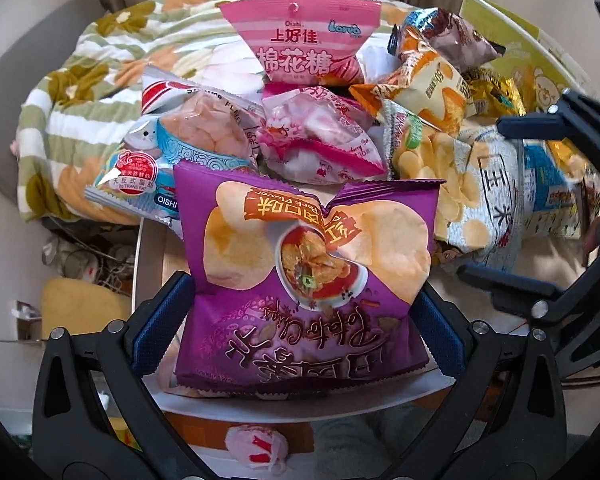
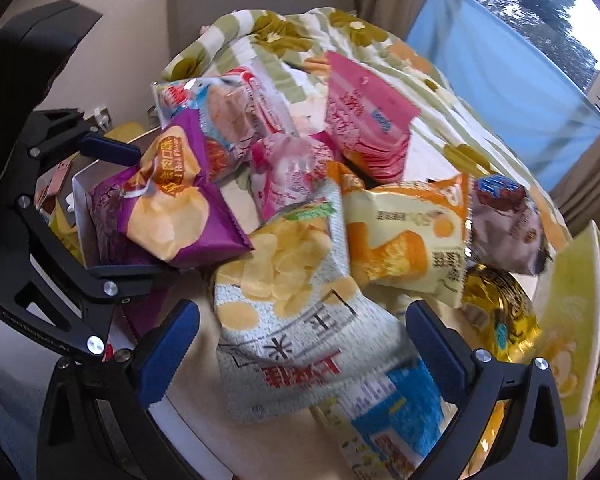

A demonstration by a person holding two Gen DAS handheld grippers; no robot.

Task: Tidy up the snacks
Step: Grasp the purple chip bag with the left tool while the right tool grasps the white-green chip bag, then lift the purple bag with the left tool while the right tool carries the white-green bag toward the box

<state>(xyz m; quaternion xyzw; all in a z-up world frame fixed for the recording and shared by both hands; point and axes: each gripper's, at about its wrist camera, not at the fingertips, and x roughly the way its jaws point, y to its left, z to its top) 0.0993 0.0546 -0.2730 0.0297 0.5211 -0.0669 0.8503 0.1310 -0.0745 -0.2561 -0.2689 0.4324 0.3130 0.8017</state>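
Left gripper [image 1: 300, 312] pinches purple chip bag [image 1: 300, 264] between its pads: light, puffy, slippery, crushable; right gripper [image 2: 300, 344] spread astride grey chip bag [image 2: 296, 320].

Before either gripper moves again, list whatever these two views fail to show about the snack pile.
- Gold packet: right wrist view, label blurred, partly under the orange puff bag; also half hidden in the left wrist view.
- Grey chip bag: its near end runs off the bottom edge, print smeared.
- Purple chip bag: covers whatever lies beneath it; left gripper pads hide its sides.
- Yellow box: cut by the right edge; its contents unseen.
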